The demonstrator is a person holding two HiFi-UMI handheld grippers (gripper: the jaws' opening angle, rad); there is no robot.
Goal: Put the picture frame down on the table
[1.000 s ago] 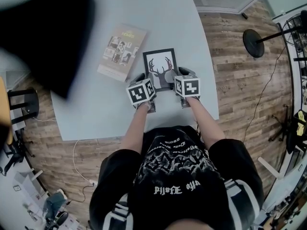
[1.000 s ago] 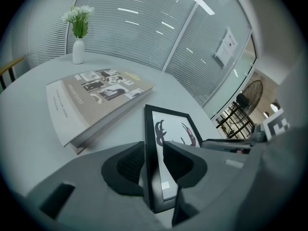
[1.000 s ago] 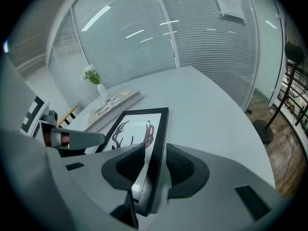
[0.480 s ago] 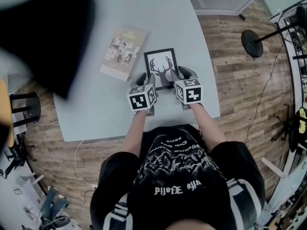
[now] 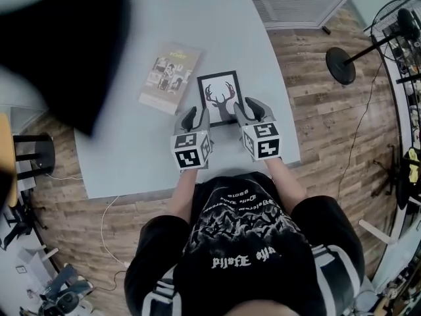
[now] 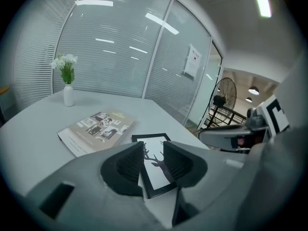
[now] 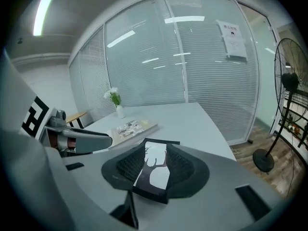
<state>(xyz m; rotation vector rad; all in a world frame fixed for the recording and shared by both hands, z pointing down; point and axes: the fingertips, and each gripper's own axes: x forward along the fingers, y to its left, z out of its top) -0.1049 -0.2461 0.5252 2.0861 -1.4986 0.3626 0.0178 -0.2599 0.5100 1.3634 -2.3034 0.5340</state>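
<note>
Left gripper (image 5: 197,115) higher, jaws wider, frame (image 5: 220,96) below

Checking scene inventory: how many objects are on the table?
3: the picture frame lying flat near the front edge, the booklet to its left, and a vase of white flowers at the far end. The dark shape in the head view may hide more.

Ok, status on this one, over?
Left claw open, jaws just widened, nothing held. Right claw open, empty. Frame flat on table, down. Booklet beside it, not in the way.
</note>
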